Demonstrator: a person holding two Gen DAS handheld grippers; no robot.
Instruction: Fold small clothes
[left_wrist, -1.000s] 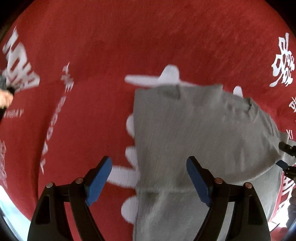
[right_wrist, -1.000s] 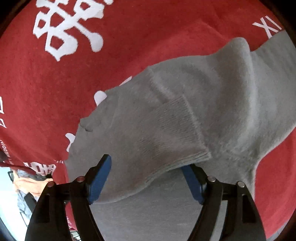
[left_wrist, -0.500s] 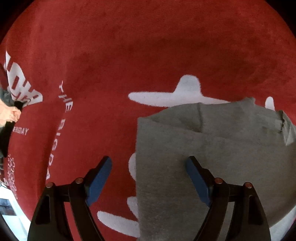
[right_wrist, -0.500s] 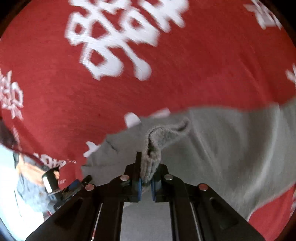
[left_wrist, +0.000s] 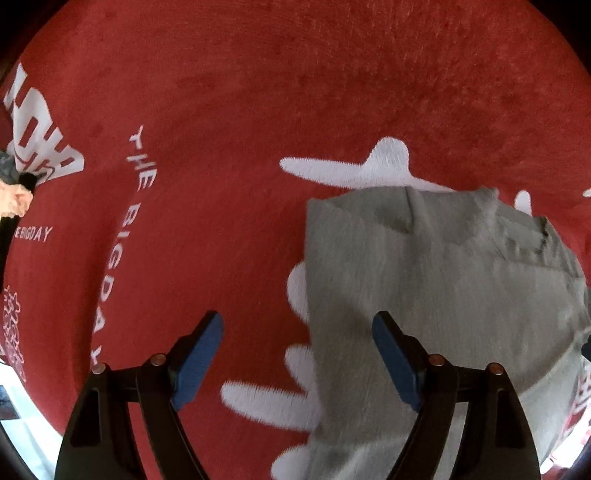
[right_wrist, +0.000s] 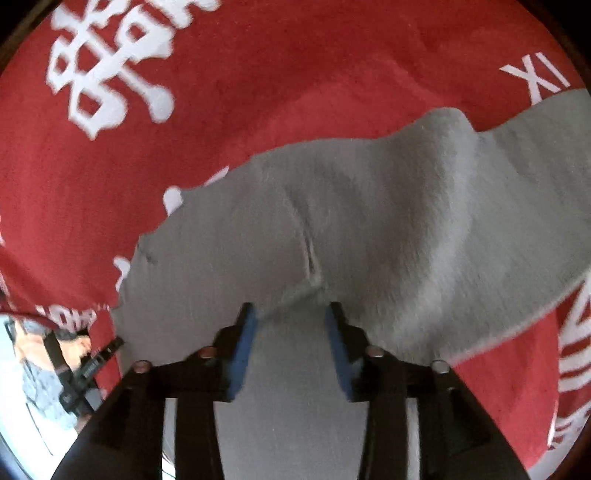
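A small grey knit garment lies on a red cloth with white print. In the left wrist view my left gripper is open and empty; its right finger is over the garment's left part, its left finger over the red cloth. In the right wrist view the garment lies flat with a sleeve folded over its body. My right gripper is partly open just above the sleeve's cuff edge and holds nothing.
The red cloth with white characters covers the whole surface. A person's hand shows at the far left edge of the left wrist view. The cloth's edge and a pale floor show at lower left in the right wrist view.
My right gripper was shut on the sleeve cuff half a second ago; now its jaws have opened and the cuff lies on the garment. The left gripper stayed open and shifted slightly.
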